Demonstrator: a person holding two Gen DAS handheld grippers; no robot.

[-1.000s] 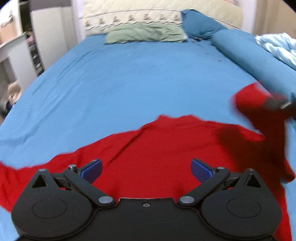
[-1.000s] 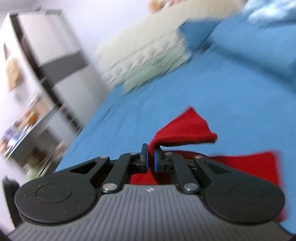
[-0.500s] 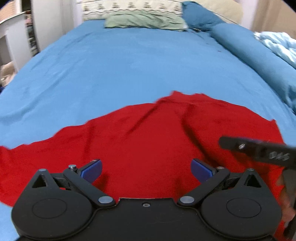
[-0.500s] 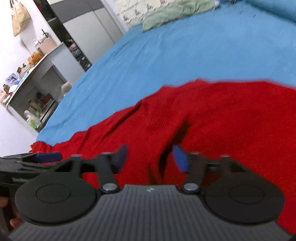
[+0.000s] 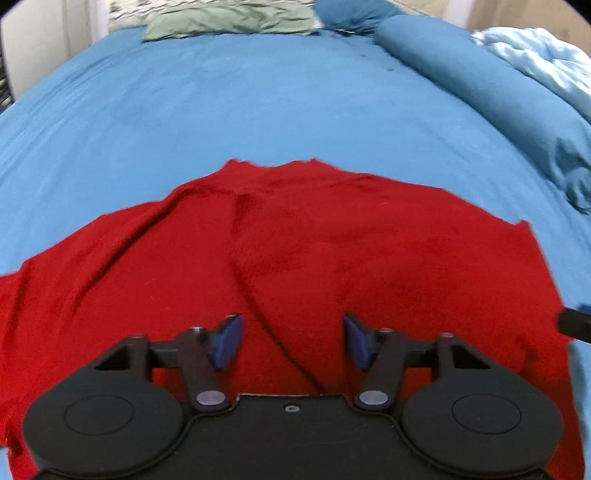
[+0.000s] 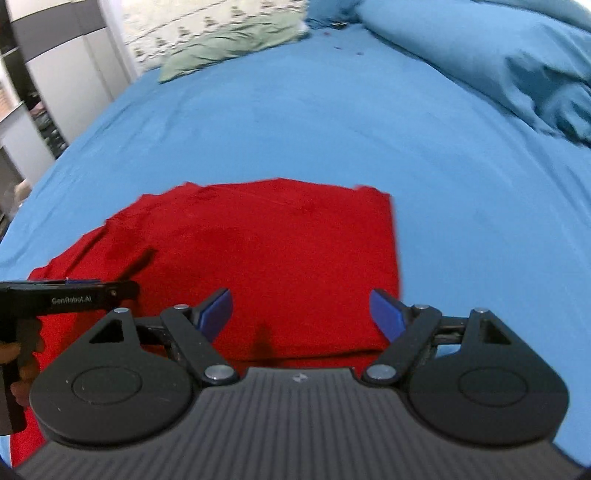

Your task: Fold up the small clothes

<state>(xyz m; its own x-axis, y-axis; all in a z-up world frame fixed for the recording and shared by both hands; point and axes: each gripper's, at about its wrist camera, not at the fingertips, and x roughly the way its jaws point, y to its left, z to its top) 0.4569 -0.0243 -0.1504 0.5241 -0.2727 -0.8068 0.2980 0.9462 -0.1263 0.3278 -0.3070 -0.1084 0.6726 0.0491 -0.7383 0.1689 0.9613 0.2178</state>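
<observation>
A red garment (image 5: 295,251) lies spread on the blue bedsheet (image 5: 258,110), with creases running down its middle; its right part is folded over with a straight right edge (image 6: 393,243). My left gripper (image 5: 291,341) is open and empty, low over the garment's near middle. My right gripper (image 6: 301,314) is open and empty over the garment's (image 6: 266,251) near right part. The left gripper's side shows in the right wrist view (image 6: 66,295), and the right gripper's tip at the left wrist view's right edge (image 5: 576,325).
A green pillow (image 5: 229,18) and a dark blue pillow (image 5: 351,14) lie at the head of the bed. A long blue bolster (image 5: 480,85) and a pale blue duvet (image 5: 535,59) run along the right. A grey wardrobe (image 6: 62,62) and shelves stand left.
My right gripper let go of the garment's right corner after carrying it over leftward, and now stands open. The garment lies flatter. The left gripper's jaws have narrowed slightly and moved forward.
</observation>
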